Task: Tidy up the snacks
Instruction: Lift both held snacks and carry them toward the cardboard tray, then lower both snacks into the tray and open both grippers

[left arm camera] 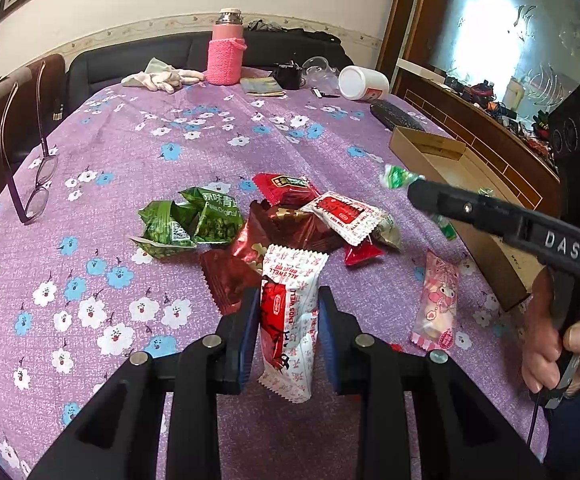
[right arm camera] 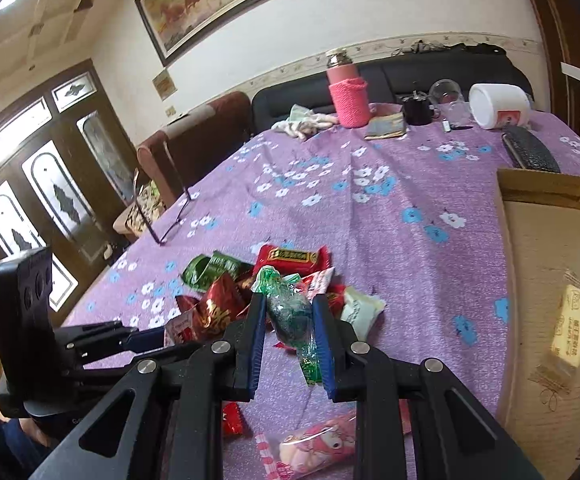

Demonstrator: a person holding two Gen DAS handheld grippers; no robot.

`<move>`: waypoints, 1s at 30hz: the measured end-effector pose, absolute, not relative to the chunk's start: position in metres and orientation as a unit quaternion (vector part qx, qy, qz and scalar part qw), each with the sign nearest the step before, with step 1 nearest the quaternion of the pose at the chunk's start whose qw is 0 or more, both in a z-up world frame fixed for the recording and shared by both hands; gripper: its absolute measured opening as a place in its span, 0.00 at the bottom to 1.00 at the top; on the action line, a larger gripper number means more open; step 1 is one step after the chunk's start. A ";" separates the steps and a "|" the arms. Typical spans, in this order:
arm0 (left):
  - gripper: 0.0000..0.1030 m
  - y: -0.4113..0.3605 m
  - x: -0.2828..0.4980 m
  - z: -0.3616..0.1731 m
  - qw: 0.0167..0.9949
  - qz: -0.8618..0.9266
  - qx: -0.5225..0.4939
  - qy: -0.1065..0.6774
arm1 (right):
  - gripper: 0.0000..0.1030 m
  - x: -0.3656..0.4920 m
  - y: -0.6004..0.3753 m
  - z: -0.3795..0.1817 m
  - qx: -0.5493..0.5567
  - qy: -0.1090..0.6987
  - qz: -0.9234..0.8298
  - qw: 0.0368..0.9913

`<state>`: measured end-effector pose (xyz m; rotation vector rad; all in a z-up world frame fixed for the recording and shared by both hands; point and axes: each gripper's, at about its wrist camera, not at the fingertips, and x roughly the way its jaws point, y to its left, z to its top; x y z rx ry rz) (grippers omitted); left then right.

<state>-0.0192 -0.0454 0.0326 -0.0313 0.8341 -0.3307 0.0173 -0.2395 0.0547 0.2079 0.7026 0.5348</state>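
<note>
Left tool [left arm camera: 288, 312] grips a white-red packet [left arm camera: 290, 320] at lower centre; right tool [right arm camera: 290, 320] clamps a green candy [right arm camera: 290, 314], above the table [right arm camera: 390, 220].

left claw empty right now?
No, the left claw is clamped on a white-and-red snack packet, lifted off the pile.

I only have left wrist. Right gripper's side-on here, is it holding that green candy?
Observer: Yes, the right gripper is shut on the green candy.
Operator: Anything in the box? I only see its rim.
Observer: A yellow pack lies in the box.
Operator: Left gripper visible from there?
Observer: Yes, the left gripper shows side-on at the right wrist view's left edge, with the white pack at its tips.
</note>
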 end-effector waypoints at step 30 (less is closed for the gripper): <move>0.27 -0.175 0.002 0.078 0.869 -0.277 -0.006 0.409 | 0.24 0.028 -0.372 0.063 0.267 0.319 0.148 0.897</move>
